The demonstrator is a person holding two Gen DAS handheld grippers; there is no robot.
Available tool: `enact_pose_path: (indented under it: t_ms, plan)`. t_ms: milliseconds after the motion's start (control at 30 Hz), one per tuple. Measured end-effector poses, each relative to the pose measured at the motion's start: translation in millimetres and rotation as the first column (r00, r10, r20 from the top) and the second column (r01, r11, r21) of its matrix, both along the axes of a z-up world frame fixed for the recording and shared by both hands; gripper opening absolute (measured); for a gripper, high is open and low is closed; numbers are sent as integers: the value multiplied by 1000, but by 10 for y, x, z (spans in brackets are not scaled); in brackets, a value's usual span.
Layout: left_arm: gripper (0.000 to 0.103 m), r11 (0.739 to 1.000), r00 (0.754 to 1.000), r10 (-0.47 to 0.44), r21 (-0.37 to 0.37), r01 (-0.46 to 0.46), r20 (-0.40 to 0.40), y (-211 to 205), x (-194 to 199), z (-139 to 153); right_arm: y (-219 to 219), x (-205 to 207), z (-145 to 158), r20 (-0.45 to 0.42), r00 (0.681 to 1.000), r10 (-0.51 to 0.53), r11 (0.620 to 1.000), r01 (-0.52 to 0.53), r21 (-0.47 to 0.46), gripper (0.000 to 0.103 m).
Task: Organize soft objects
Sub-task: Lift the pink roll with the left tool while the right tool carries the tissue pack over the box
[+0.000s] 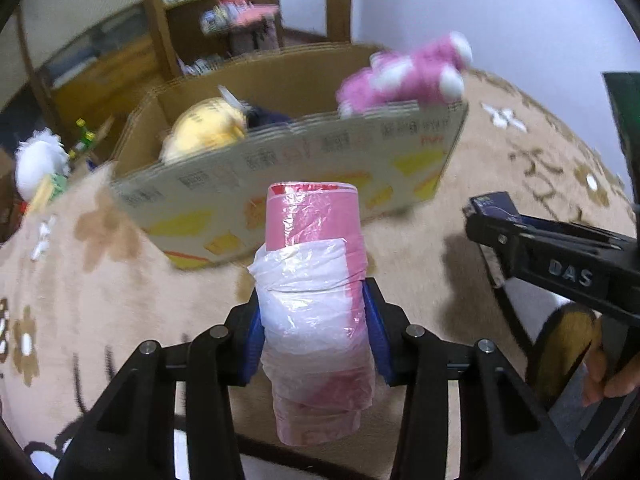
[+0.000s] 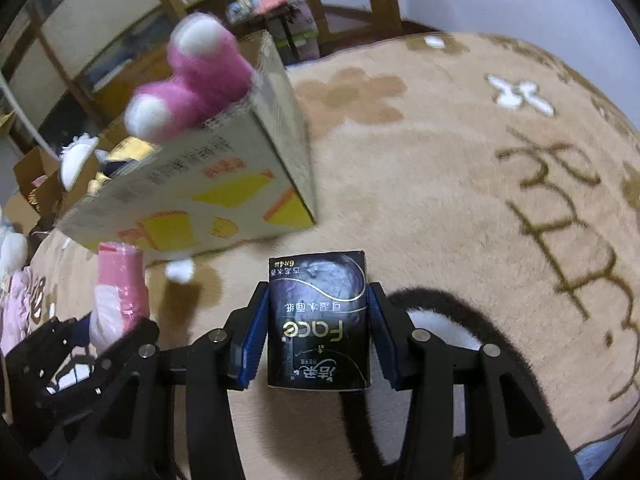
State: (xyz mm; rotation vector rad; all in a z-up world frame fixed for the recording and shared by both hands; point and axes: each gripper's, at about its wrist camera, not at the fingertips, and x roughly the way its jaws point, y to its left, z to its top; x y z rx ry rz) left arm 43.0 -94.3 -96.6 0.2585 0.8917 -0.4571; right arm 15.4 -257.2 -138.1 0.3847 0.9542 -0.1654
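My left gripper (image 1: 314, 326) is shut on a pink and white roll of plastic bags (image 1: 316, 280), held above the beige carpet. My right gripper (image 2: 318, 332) is shut on a dark tissue pack (image 2: 318, 320) printed "Face". Ahead stands an open cardboard box (image 1: 304, 168) with a pink plush (image 1: 404, 76) draped over its rim and a yellow plush (image 1: 204, 128) inside. The right gripper (image 1: 492, 216) shows at the right edge of the left wrist view with the tissue pack's end (image 1: 490, 204). The roll (image 2: 120, 280) and the box (image 2: 192, 196) appear at the left of the right wrist view.
A beige carpet (image 2: 460, 200) with flower and letter patterns covers the floor. A wooden shelf (image 1: 224, 12) full of small items stands behind the box. A white plush (image 1: 38, 164) lies left of the box. A hand (image 1: 612, 376) grips the right tool's handle.
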Motion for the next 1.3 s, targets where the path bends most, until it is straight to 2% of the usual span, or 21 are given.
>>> enact_pose_path:
  t_ms: [133, 233, 567, 767, 967, 1133, 1300]
  plan:
    - [43, 998, 995, 58, -44, -55, 76, 146, -11, 268, 46, -125, 320, 116, 993, 20, 1000, -18, -19, 50]
    - [43, 995, 987, 88, -62, -81, 136, 265, -36, 447, 129, -242, 576, 212, 976, 44, 998, -35, -45, 50]
    - [43, 986, 938, 143, -130, -107, 314, 375, -51, 1017, 327, -351, 1083, 397, 911, 111, 989, -61, -136, 50]
    - [43, 980, 913, 173, -161, -120, 368, 390, 126, 1243, 358, -248, 1297, 436, 889, 141, 984, -77, -160, 50]
    - [43, 974, 899, 204, -173, -147, 388, 389, 383, 1308, 346, -45, 1479, 468, 868, 167, 980, -92, -178, 50]
    - [43, 972, 891, 218, -169, -162, 399, 375, 562, 1300, 344, 182, 1478, 459, 868, 187, 977, -114, -183, 50]
    - [43, 975, 898, 207, -155, -158, 388, 311, 694, 1225, 312, 399, 1370, 452, 872, 188, 980, -135, -148, 50]
